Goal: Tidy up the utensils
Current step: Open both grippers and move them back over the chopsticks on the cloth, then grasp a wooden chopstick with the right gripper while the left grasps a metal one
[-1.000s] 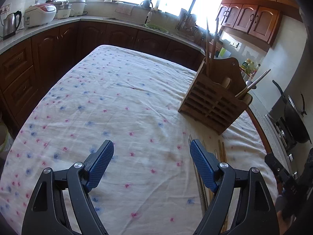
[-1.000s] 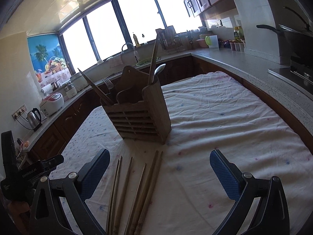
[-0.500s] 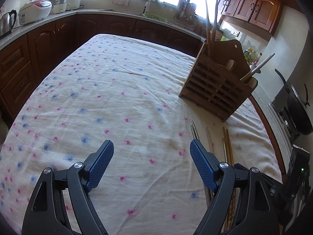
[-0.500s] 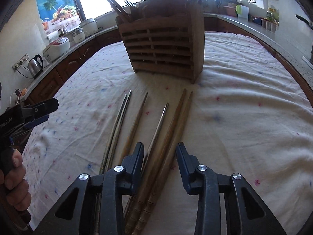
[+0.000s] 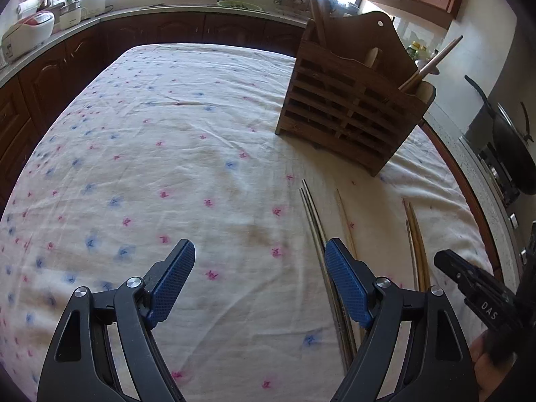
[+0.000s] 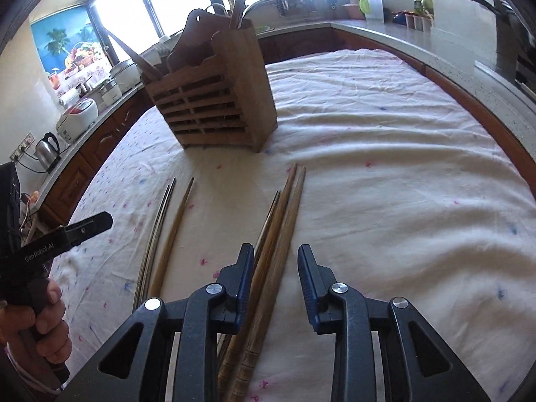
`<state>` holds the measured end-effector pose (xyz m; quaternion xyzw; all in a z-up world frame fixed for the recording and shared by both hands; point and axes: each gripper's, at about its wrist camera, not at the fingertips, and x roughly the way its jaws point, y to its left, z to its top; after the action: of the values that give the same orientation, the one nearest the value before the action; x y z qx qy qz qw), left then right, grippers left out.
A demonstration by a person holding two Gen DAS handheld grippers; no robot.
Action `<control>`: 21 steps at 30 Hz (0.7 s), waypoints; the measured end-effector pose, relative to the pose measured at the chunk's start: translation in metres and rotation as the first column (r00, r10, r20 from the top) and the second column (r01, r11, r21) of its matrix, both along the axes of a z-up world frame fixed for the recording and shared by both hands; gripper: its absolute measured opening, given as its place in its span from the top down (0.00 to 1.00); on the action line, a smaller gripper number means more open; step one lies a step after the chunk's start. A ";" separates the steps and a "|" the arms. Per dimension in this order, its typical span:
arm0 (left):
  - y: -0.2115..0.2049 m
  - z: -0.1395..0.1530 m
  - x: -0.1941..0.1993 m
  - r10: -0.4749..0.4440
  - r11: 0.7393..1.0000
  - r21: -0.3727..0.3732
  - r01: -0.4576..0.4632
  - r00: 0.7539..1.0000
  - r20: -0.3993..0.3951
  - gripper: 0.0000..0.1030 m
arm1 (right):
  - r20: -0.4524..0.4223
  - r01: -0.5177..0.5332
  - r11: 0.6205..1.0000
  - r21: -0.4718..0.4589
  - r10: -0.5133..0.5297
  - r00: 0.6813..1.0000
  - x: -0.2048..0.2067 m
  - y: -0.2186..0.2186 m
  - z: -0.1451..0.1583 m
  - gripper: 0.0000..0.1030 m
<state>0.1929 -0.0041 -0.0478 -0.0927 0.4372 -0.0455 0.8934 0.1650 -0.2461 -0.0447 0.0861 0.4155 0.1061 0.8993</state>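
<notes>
Closer now, the wooden holder [image 5: 348, 114] is standing beyond the wide-open left gripper [image 5: 258, 288], bare tablecloth [image 5: 150, 154] stretching leftward; on the right wrist view, the right gripper [image 6: 274, 281] is closing around two brown chopsticks [image 6: 284, 221], pads not yet pressing, cloth lying open rightward

Wooden chopsticks [image 6: 268, 244] lie before slatted holder [image 6: 214, 100].
</notes>
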 end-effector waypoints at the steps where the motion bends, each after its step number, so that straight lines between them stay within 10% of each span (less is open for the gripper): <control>1: -0.005 -0.001 0.004 -0.009 1.000 0.012 0.009 1.000 -0.003 0.20 | 0.005 0.009 1.000 -0.008 -0.009 1.000 0.003 -0.001 0.002 0.71; 9: -0.031 -0.019 0.033 -0.042 0.995 0.091 0.047 0.997 -0.063 0.43 | -0.022 0.024 0.997 -0.068 -0.025 0.999 0.041 0.003 -0.008 0.78; 21: -0.027 -0.020 0.028 -0.069 0.986 0.145 0.077 0.996 -0.058 0.46 | -0.039 0.025 0.998 -0.055 -0.027 0.999 0.041 -0.007 -0.012 0.83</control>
<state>0.2205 -0.0311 -0.0683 -0.0113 0.4660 -0.0434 0.8837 0.2059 -0.2527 -0.0567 0.0690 0.4349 0.0811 0.8942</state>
